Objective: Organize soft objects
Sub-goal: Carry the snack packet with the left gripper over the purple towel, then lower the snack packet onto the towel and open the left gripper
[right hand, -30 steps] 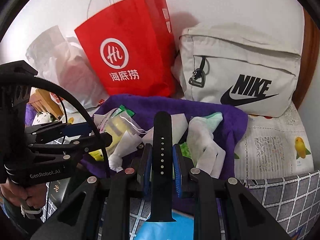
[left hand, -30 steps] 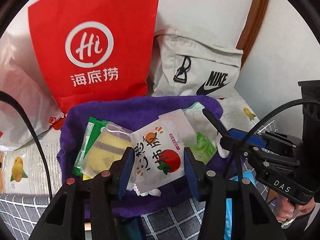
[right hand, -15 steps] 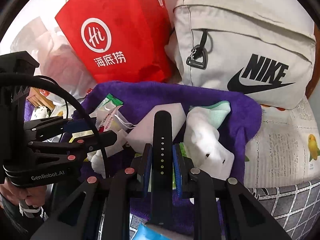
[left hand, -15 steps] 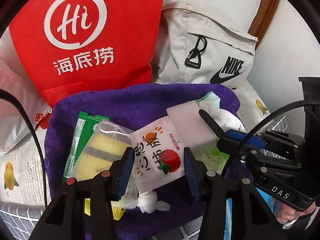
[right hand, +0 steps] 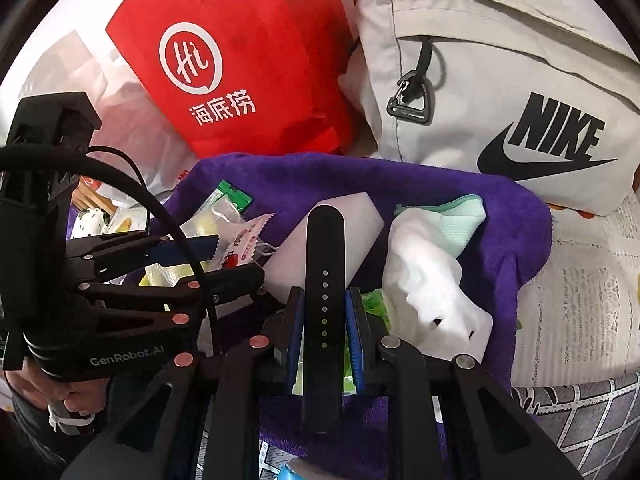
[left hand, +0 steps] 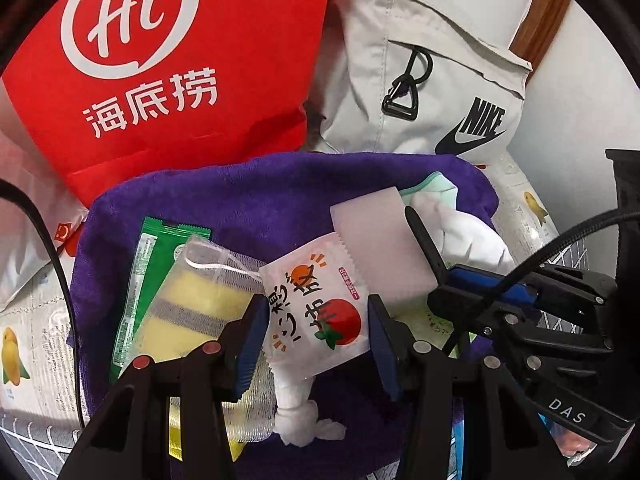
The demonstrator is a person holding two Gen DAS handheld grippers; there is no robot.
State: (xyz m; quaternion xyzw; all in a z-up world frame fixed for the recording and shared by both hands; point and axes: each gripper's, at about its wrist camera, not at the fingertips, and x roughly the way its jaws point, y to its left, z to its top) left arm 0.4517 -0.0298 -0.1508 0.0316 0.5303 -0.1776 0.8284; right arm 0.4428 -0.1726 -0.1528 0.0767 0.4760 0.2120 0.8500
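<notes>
Both loads hang over the purple towel (left hand: 280, 196): left gripper (left hand: 316, 328) clamps a sachet (left hand: 316, 312), right gripper (right hand: 324, 320) a black strap (right hand: 325, 248). Next, jaws must release onto it.

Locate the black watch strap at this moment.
The black watch strap stands clamped upright in the right claw, centre of the right wrist view, above the purple towel, between a pale sponge block and white cloth.

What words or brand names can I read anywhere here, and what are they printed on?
"Hi" and "海底捞": red paper bag.
"NIKE" with swoosh: grey bag.
"GenRobot.AI": left tongs.
"DAS": right tongs.
Snack packet: large Chinese characters, stylised, unclear; small pink label too small.
Green packet, newspaper: too small.
</notes>
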